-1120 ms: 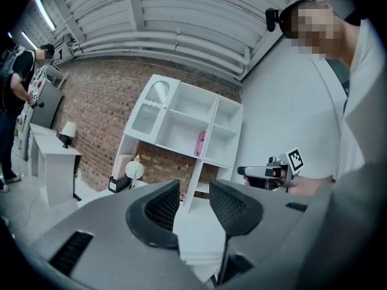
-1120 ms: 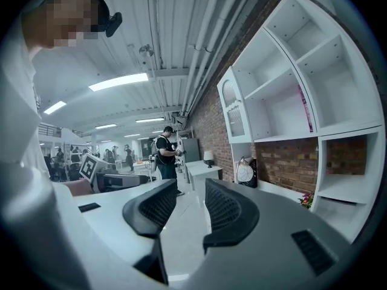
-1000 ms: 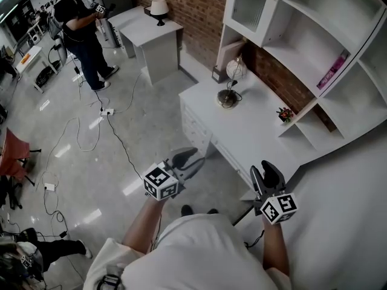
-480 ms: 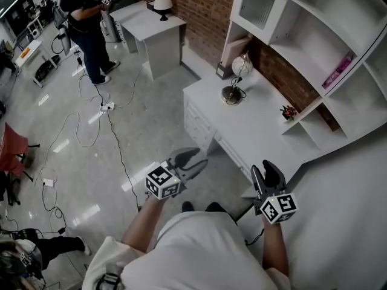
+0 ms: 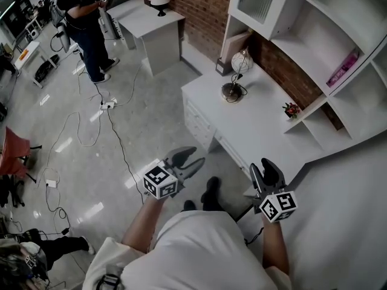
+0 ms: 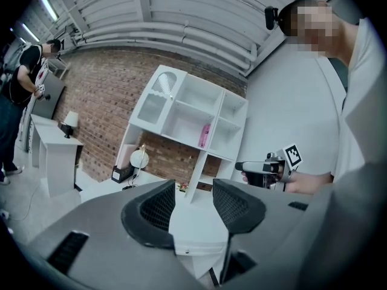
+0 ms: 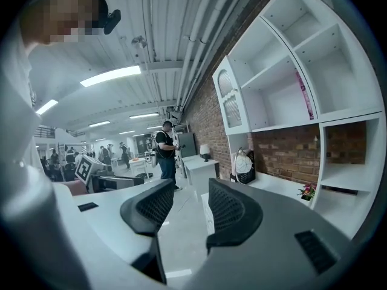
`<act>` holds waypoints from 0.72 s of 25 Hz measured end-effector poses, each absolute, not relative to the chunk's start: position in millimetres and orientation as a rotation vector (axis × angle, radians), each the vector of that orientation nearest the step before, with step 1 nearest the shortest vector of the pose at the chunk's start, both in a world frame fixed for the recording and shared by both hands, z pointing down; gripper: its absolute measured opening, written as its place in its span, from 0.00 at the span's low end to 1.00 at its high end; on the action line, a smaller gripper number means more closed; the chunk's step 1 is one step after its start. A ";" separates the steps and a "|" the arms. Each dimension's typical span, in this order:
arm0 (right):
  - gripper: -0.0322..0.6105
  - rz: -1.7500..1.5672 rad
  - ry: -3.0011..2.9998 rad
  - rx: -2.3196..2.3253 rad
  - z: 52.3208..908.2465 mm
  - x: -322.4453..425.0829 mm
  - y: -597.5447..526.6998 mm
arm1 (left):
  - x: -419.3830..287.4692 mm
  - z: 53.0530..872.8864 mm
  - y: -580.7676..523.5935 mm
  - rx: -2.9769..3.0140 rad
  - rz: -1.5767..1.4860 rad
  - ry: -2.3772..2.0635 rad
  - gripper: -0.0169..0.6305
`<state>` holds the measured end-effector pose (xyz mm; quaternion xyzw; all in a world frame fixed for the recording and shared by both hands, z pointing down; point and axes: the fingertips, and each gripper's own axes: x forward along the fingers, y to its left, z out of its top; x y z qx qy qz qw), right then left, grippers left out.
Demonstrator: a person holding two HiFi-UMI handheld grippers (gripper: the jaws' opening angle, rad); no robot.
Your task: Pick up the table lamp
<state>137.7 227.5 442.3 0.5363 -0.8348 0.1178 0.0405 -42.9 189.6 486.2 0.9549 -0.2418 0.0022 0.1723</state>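
White table point(image 5: 260, 125) by the brick wall point(image 5: 199, 5) bears the table lamp point(image 5: 234, 77) at its far end, well apart from both grippers. The left gripper point(image 5: 196, 157) jaws have just been opening; the right gripper point(image 5: 263, 167) jaws stand apart, both holding nothing.

Desk: I've got a white desk point(image 5: 260, 132) set against the brick wall point(image 5: 199, 5).
Shelves: white shelf unit point(image 5: 302, 23) above it, pink book point(image 5: 343, 69) in one compartment.
Flowers: small red-flowered pot point(image 5: 291, 109) on the desk.
Floor: I see cables point(image 5: 123, 151) trailing; a person point(image 5: 81, 17) stands well off.

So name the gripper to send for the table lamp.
Probably right. The right gripper hangs at the desk corner, fingers open, bare desk up to the table lamp. The left gripper, just opened wider and empty, is over the floor.
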 end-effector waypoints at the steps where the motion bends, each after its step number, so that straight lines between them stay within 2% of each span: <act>1: 0.35 0.359 -2.562 1.638 441.9 140.0 220.3 | -39.8 485.9 183.0 2.709 0.005 -0.689 0.35; 18: 0.35 0.397 -2.629 1.517 451.6 190.3 58.0 | 26.5 485.0 40.1 2.677 -0.020 -0.706 0.36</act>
